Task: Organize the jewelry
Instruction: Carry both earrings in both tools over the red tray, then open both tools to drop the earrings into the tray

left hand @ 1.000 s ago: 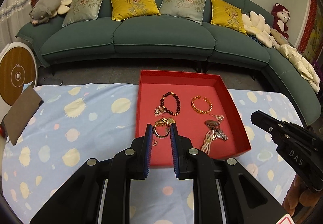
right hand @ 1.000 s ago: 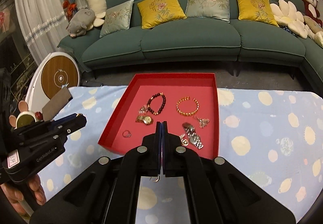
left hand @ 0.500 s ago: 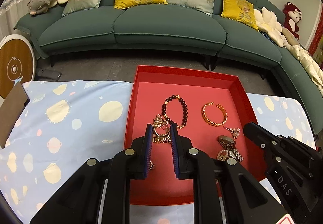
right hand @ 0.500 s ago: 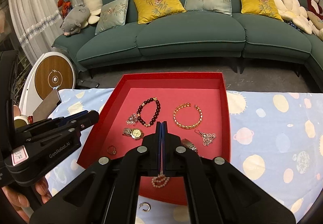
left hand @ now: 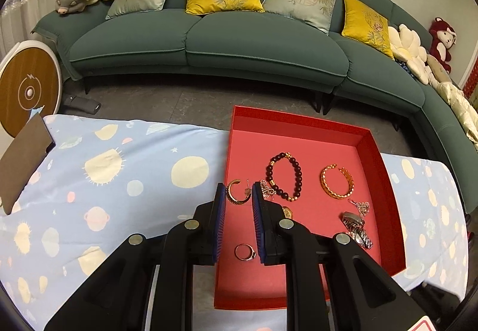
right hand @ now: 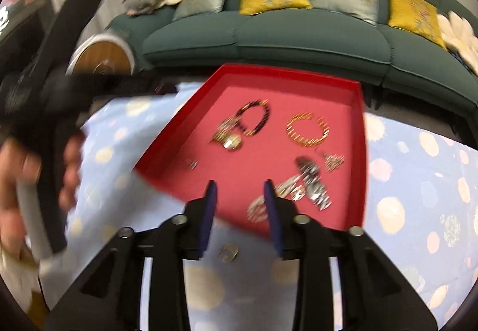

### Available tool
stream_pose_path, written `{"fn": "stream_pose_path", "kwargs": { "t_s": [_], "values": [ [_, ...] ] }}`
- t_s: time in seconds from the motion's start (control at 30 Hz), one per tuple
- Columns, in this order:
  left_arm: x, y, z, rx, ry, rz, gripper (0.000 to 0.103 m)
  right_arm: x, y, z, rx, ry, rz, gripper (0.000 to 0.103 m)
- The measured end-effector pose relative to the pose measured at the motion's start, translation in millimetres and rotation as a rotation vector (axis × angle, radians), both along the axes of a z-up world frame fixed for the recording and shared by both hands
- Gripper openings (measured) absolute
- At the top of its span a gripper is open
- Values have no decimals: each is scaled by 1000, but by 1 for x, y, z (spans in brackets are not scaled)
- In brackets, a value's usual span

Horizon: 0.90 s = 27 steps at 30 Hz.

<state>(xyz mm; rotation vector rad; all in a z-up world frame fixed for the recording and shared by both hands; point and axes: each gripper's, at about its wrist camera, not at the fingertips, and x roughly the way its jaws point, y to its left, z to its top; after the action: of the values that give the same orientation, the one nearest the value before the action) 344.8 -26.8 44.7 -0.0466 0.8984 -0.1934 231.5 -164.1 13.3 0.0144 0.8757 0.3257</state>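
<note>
A red tray (left hand: 298, 122) holds a dark bead bracelet (left hand: 284, 176), a gold bracelet (left hand: 337, 185), a silver watch (left hand: 357, 231), a small ring (left hand: 245, 251) and other pieces. My left gripper (left hand: 238, 193) is shut on a gold hoop earring (left hand: 238, 192) and holds it above the tray's left side. My right gripper (right hand: 239, 184) is open and empty over the tray's near edge (right hand: 179, 181); this view is blurred. A pearl piece (right hand: 257, 208) lies in the tray by its right finger. A small earring (right hand: 227, 252) lies on the cloth under it.
The tray sits on a table with a blue spotted cloth (left hand: 104, 181). A green sofa (left hand: 239, 41) with cushions stands behind. A round wooden-faced device (left hand: 28, 89) and a brown card (left hand: 24, 158) are at the left. The hand with the left gripper (right hand: 38, 128) shows at the left.
My right gripper has opened and the pearl piece it held now lies in the tray. My left gripper has lifted and moved left with the gold hoop earring.
</note>
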Motion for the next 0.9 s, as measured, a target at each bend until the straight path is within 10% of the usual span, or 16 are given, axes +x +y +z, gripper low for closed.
{"fn": "stream_pose_path", "kwargs": {
  "t_s": [0.6, 0.9],
  "values": [
    [-12, -1, 7, 27, -13, -25, 15, -7, 27, -58, -150, 65, 23, 19],
    [-8, 3, 3, 21, 5, -24, 15, -6, 6, 10, -39, -64, -32, 19]
  ]
}}
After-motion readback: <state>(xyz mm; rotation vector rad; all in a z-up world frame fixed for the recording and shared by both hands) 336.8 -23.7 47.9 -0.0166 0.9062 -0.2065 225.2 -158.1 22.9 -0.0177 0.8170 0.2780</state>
